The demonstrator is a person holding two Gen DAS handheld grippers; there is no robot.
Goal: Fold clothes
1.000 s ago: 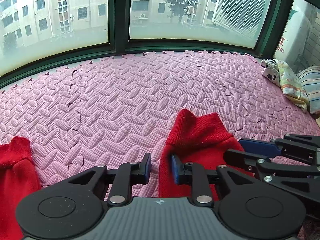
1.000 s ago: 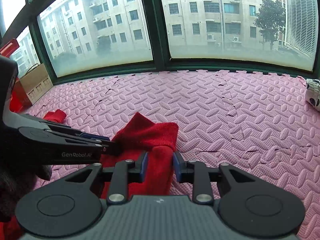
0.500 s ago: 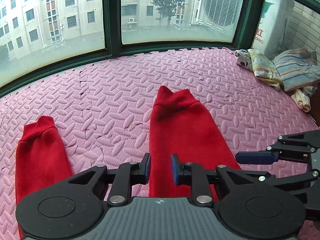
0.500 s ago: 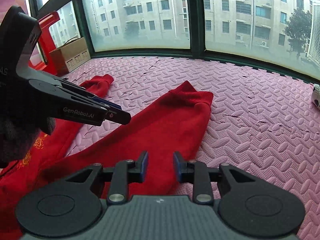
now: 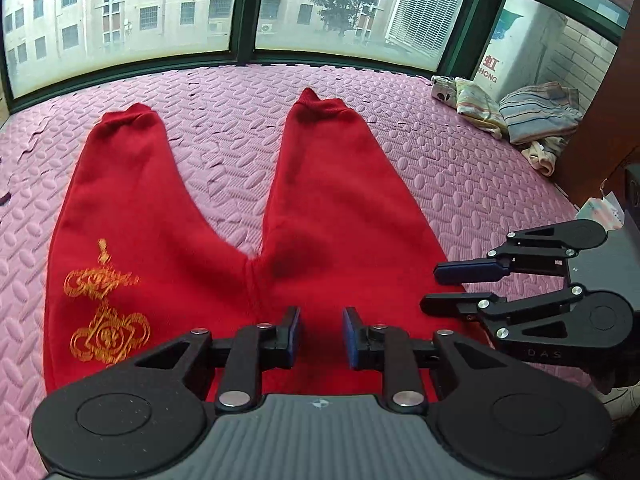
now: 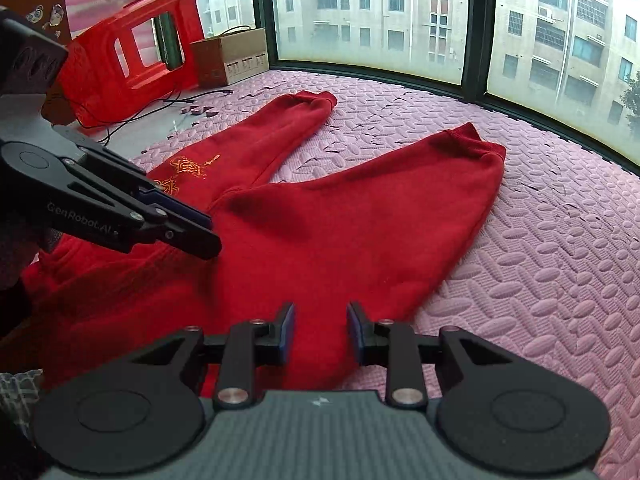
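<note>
A pair of red trousers (image 5: pixel 168 232) with a gold emblem (image 5: pixel 106 312) lies spread flat on the pink foam mat (image 5: pixel 460 168), legs pointing toward the window. It also shows in the right wrist view (image 6: pixel 340 224). My left gripper (image 5: pixel 319 337) is open and empty above the waist end; it also shows in the right wrist view (image 6: pixel 200 232). My right gripper (image 6: pixel 320 334) is open and empty over the trousers' right side, and shows at the right of the left wrist view (image 5: pixel 432 288).
Folded striped and patterned clothes (image 5: pixel 516 116) lie at the mat's far right corner. A red plastic stool (image 6: pixel 132 52), a cardboard box (image 6: pixel 230 56) and cables (image 6: pixel 160 108) sit at the left by the windows. A dark cabinet (image 5: pixel 600 120) stands at the right.
Both grippers have pulled back and risen. The trousers, seen earlier only as leg ends, now lie full length and flat on the mat.
</note>
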